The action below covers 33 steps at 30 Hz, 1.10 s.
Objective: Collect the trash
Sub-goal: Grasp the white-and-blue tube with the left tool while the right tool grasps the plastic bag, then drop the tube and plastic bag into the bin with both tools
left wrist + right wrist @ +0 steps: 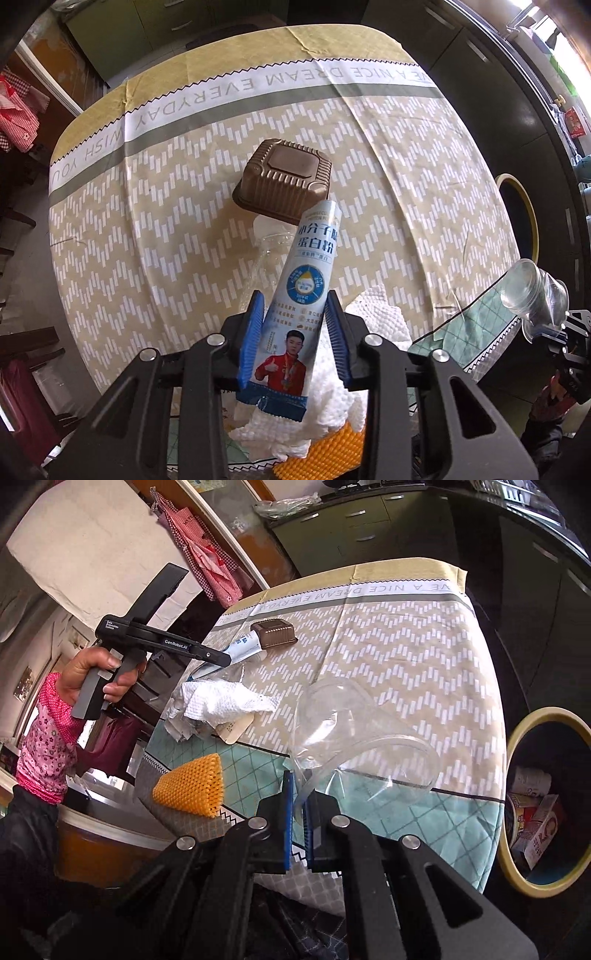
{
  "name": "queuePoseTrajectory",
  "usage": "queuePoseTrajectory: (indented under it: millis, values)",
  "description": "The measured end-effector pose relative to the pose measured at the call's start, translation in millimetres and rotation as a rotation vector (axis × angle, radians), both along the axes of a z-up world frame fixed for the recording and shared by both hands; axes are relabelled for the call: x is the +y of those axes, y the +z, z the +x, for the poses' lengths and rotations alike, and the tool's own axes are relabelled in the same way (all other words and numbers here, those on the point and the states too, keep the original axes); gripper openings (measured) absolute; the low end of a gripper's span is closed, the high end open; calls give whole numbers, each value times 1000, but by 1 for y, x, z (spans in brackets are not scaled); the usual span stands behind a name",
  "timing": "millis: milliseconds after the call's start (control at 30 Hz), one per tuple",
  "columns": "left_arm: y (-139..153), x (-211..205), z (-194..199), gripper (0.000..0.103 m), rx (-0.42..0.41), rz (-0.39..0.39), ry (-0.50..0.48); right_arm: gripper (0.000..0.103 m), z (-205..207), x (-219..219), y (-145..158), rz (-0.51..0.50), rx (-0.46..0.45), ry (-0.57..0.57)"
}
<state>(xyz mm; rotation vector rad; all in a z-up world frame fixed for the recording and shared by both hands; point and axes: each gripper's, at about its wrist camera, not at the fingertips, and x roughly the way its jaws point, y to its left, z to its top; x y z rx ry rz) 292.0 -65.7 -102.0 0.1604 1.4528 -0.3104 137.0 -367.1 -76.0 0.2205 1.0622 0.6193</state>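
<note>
My left gripper [295, 332] points down over the table with its blue pads pressed on both edges of a blue-and-white powder sachet [306, 258]. The right wrist view shows that sachet [242, 647] held clear of the cloth at the left gripper's [229, 660] tip. My right gripper [298, 812] is shut on the rim of a clear plastic cup [354, 723], which lies tilted above the table's near edge. The same cup [528, 291] shows at the right of the left wrist view.
An upturned brown plastic tub [284, 177] stands mid-table. A crumpled white paper towel [221, 701], a clear crushed bottle [266, 251] and an orange foam net [192, 786] lie near the front. A yellow-rimmed bin [517, 753] holding cartons stands right of the table. A hand [96, 672] holds the left gripper.
</note>
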Motion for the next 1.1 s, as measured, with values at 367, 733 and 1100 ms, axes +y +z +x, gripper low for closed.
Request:
queuePoseTrajectory:
  millis: [367, 733, 1100]
  values:
    - [44, -37, -20, 29, -94, -4, -115, 6, -9, -123, 3, -101, -35, -336]
    - [67, -100, -33, 28, -131, -37, -232, 6, 14, -200, -72, -264, 79, -514]
    - [72, -201, -57, 28, -103, -79, -426, 48, 7, -225, -80, -249, 57, -563]
